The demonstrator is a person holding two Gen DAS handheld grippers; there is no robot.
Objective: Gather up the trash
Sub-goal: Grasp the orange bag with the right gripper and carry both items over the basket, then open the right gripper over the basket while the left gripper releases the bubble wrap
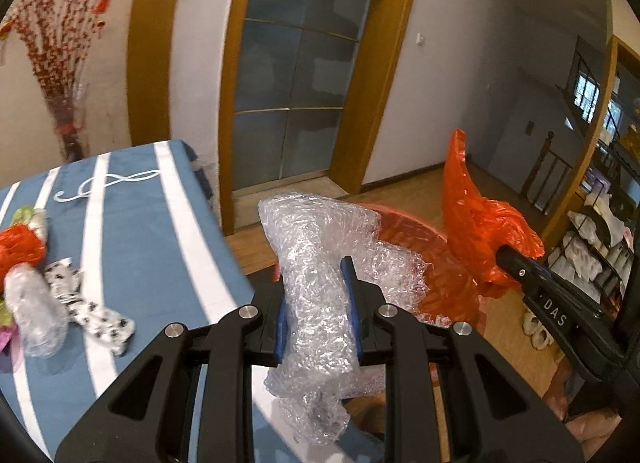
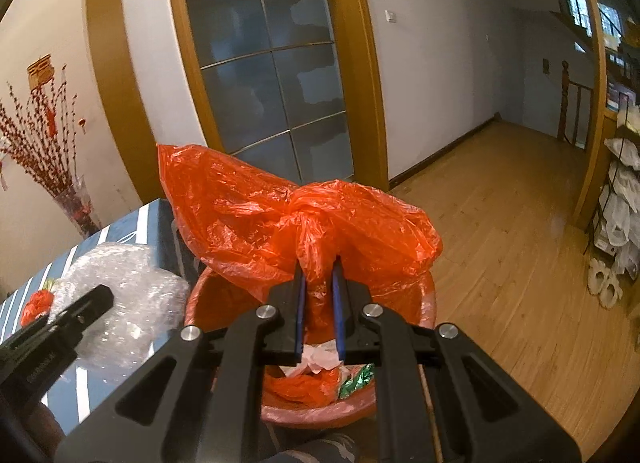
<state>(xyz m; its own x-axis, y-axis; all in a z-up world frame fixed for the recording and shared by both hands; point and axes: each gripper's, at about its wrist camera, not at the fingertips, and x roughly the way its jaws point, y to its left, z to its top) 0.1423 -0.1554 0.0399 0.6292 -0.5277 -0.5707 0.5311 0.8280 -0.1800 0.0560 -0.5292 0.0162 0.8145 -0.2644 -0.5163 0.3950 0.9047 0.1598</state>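
Your left gripper (image 1: 316, 303) clamps the bubble wrap (image 1: 320, 263) beside the bin (image 2: 320, 411), your right gripper (image 2: 319, 303) pinches the red bag (image 2: 280, 219) above it; that springy wrap may snag the rim and spill onto the floor (image 2: 500, 243).

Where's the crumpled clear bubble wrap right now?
The crumpled clear bubble wrap is clamped in the left tool, just past the blue striped table's edge, beside the red plastic-lined bin.

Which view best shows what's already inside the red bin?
Right wrist: it looks down into the round red plastic bin, showing crumpled paper and a green wrapper. Left wrist shows only part of its rim behind the clear bubble wrap.
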